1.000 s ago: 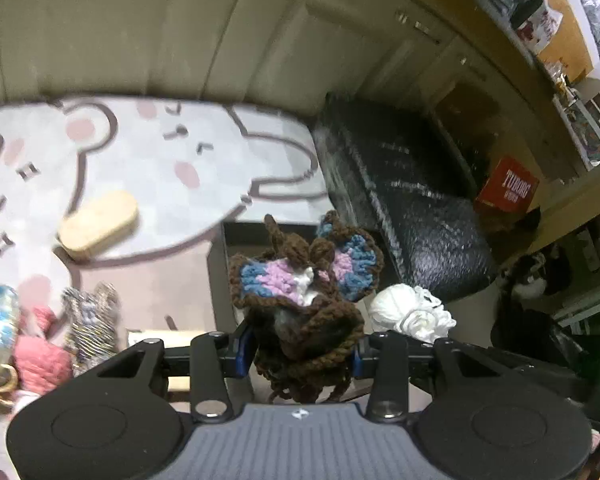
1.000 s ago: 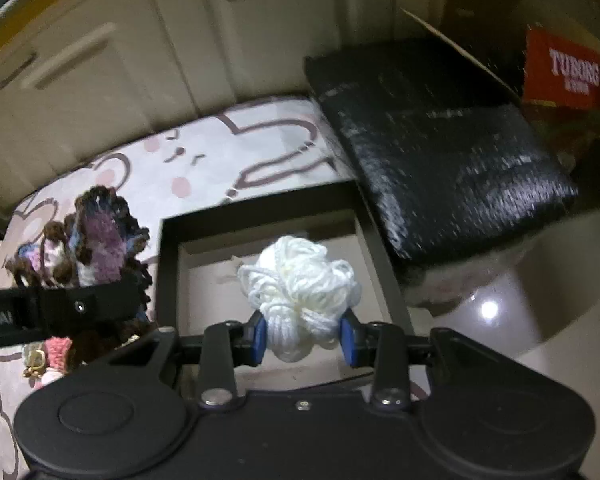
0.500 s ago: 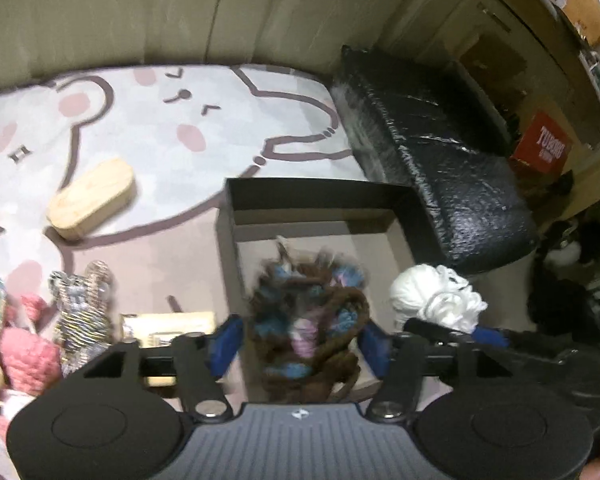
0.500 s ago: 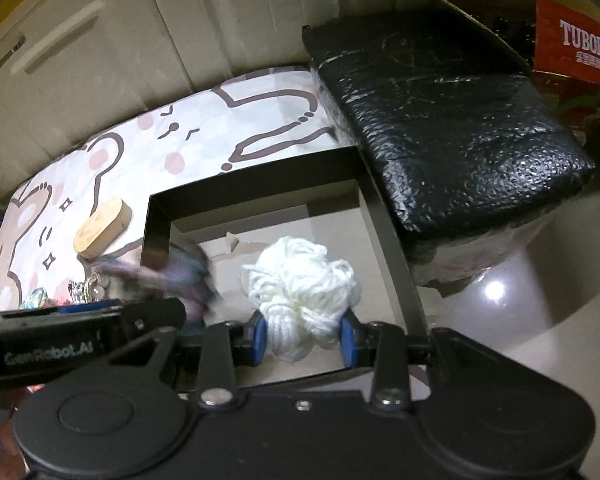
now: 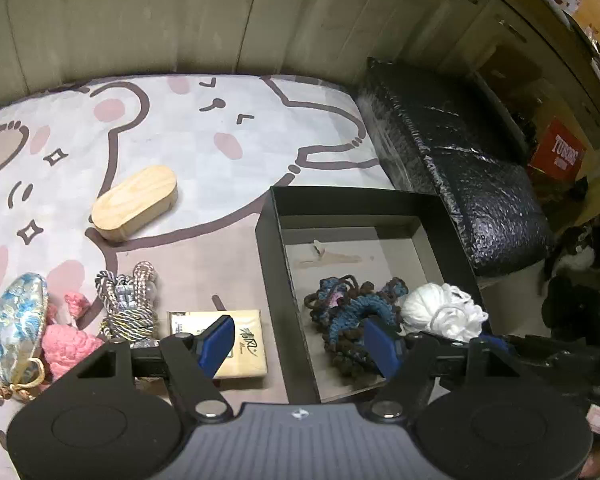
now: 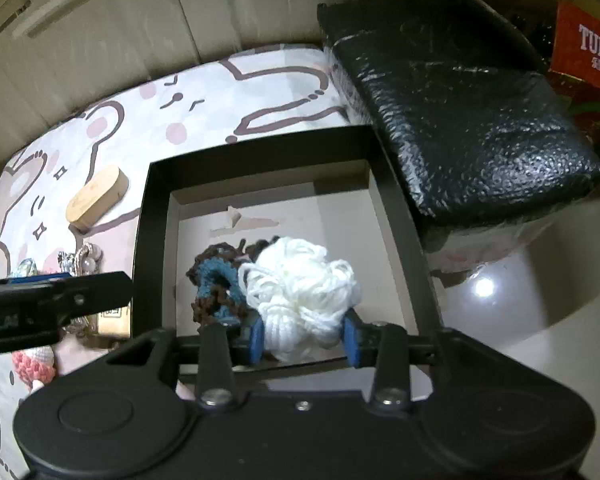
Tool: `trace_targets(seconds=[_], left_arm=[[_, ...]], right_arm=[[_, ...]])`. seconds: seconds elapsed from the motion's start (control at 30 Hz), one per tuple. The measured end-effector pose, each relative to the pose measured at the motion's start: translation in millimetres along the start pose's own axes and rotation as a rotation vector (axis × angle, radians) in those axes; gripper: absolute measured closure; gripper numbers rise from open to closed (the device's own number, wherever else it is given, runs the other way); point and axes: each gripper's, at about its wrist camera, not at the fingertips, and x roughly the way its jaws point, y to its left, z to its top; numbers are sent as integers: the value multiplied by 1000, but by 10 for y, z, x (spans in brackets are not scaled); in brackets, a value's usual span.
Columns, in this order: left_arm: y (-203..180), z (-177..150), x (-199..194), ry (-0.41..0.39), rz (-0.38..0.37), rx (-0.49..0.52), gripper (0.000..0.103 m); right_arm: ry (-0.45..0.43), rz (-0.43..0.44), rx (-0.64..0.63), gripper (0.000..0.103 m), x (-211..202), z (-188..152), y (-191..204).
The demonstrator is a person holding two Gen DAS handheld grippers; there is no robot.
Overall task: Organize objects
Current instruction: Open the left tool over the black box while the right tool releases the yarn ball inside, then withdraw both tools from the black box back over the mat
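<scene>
The left gripper [image 5: 300, 344] stands with its blue pads spread wide and nothing between them; the brown, blue and pink crocheted yarn piece [image 5: 352, 320] lies loose on the floor of the shallow black cardboard box [image 5: 276, 264], near its front wall, so that item counts as deposited. The right gripper [image 6: 303, 338] hangs over the same box with the white yarn bundle [image 6: 300, 284] between its pads; its jaws are opening, and the pads appear barely to touch the yarn, which suggests a release directly beside the crocheted piece so that like items group together. Outside the box, on the cartoon-print mat [image 5: 204, 136], wait a light oval wooden case [image 5: 134, 202], a pink knitted item [image 5: 68, 340], a twisted-cord charm [image 5: 128, 304] and a tissue packet [image 5: 236, 340], probably next.
</scene>
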Motion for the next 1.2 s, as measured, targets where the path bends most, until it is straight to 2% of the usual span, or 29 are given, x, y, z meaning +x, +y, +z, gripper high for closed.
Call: trace_targets(seconds=[0.13, 0.5, 0.73, 0.8, 0.93, 1.07, 1.2], left_arm=[[-18, -25, -26, -2, 17, 25, 31], [-44, -58, -70, -8, 37, 63, 31], [-4, -61, -187, -38, 47, 63, 30], [17, -59, -231, -50, 52, 57, 30], [60, -63, -306, -68, 88, 49, 30], [78, -78, -371, -88, 134, 61, 29], [103, -115, -440, -110, 175, 74, 18]], right_arm=[[-12, -45, 7, 46, 10, -3, -4], [-40, -38, 45, 46, -149, -15, -82], [-96, -32, 50, 46, -340, -37, -81], [-118, -27, 54, 45, -399, -47, -73], [-157, -28, 49, 34, -504, -72, -40], [-179, -34, 52, 31, -576, -85, -21], [-191, -46, 51, 28, -620, -107, -6]])
